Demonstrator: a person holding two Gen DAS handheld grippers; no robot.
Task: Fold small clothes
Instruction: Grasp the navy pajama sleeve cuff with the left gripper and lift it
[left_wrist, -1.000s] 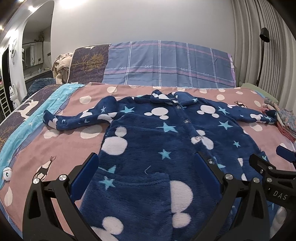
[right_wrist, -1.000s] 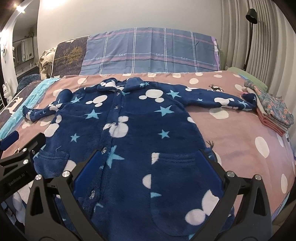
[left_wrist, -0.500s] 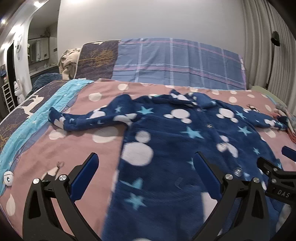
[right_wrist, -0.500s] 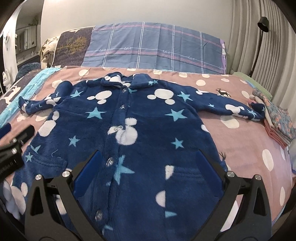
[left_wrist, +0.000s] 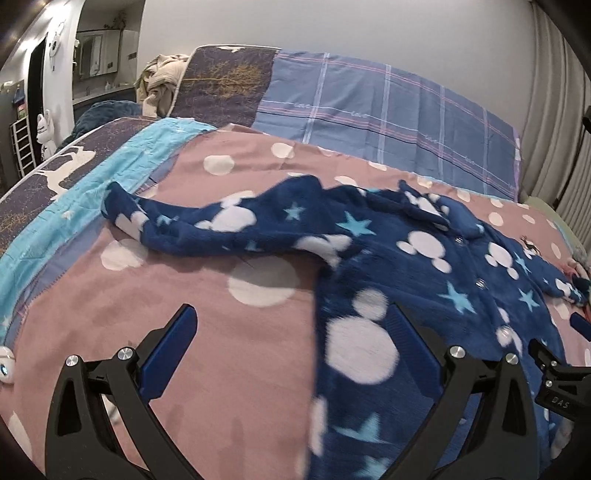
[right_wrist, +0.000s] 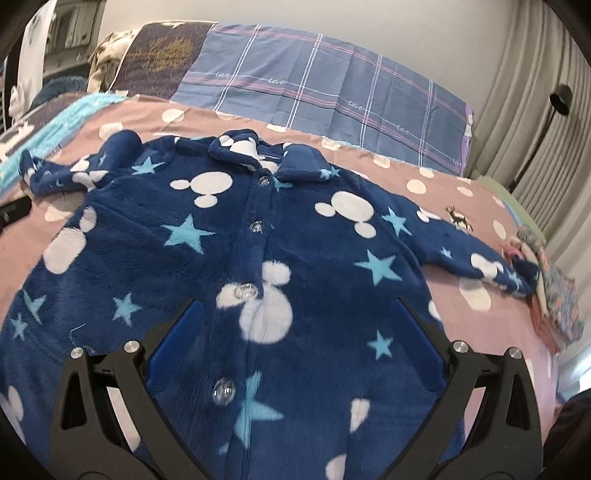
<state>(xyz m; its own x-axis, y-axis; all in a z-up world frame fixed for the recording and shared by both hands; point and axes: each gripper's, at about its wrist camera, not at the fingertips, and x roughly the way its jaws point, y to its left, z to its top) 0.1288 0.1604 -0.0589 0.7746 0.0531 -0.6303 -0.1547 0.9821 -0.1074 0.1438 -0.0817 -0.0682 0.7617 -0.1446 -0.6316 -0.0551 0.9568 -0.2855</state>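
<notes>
We are holding the left gripper (left_wrist: 291, 332) wide apart and empty over the pink spotted bedspread (left_wrist: 110, 332), its right finger at the edge of the navy fleece jacket (left_wrist: 424, 266). A second ago it was hanging over the jacket's front; it has swung left, toward the outstretched sleeve (left_wrist: 207, 229). We are keeping the right gripper (right_wrist: 295, 325) spread wide too, gripping nothing, and it has moved forward up the buttoned front (right_wrist: 255, 258), nearer the collar (right_wrist: 258, 151). The jacket is lying flat, unfolded, beside the folded clothes (right_wrist: 554, 291).
</notes>
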